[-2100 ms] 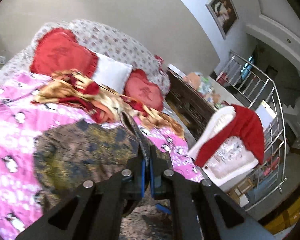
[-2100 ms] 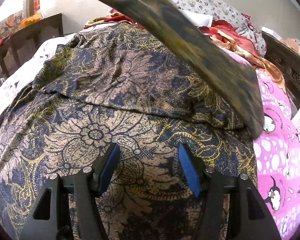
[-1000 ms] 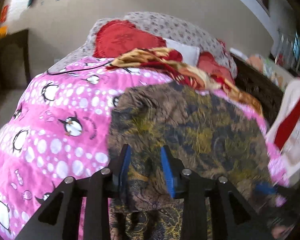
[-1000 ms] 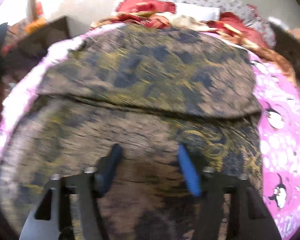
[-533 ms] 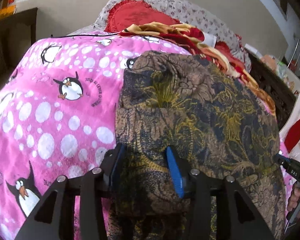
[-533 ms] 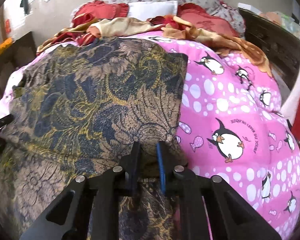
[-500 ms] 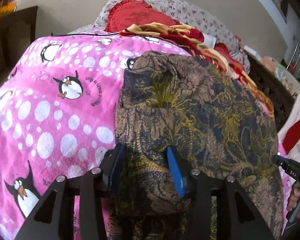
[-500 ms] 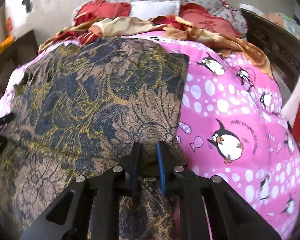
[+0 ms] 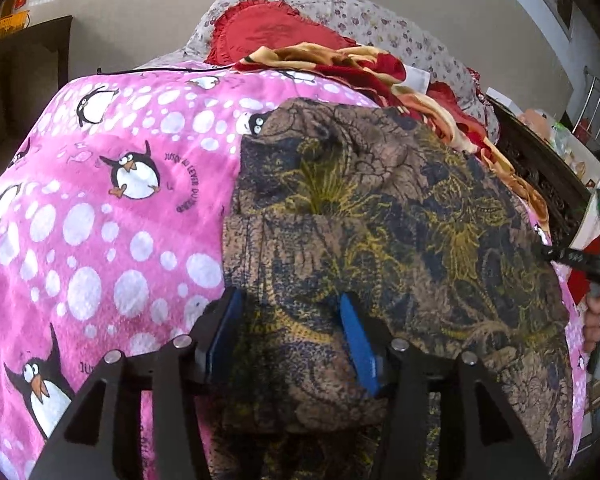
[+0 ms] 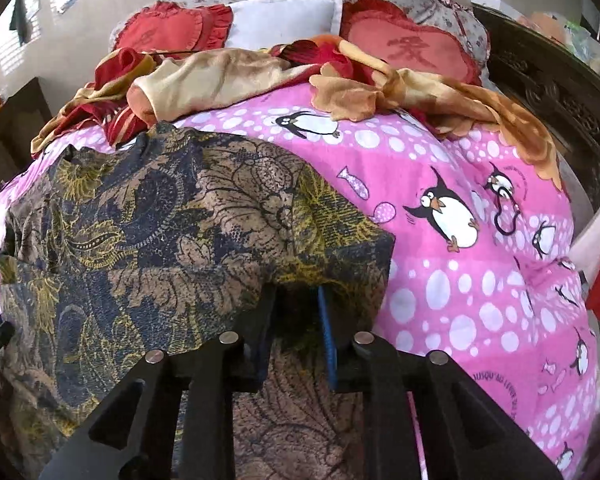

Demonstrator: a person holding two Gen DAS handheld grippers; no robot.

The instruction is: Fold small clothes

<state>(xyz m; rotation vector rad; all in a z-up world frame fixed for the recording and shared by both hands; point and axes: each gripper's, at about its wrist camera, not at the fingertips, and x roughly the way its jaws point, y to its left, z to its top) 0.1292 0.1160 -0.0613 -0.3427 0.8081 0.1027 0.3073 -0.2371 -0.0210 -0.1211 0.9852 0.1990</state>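
A brown, navy and yellow floral garment (image 9: 400, 232) lies folded over itself on the pink penguin blanket (image 9: 100, 208). My left gripper (image 9: 288, 332) is open, its blue pads straddling the garment's near left edge. My right gripper (image 10: 296, 316) sits at the garment's (image 10: 160, 240) near right corner, jaws slightly apart with the folded layer draped over the fingertips; whether it grips the cloth is unclear. The right gripper also shows at the far right of the left wrist view (image 9: 580, 258), held by a hand.
A crumpled red and gold cloth (image 10: 228, 76) lies across the blanket (image 10: 480, 240) behind the garment. Red heart cushions (image 10: 412, 48) and a white pillow (image 10: 284, 20) lean on the floral headboard. A dark wooden cabinet (image 10: 560, 92) stands to the right.
The left gripper let go of the garment's edge after laying it down, opened and moved to the near left edge. The right gripper moved to the near right corner and narrowed.
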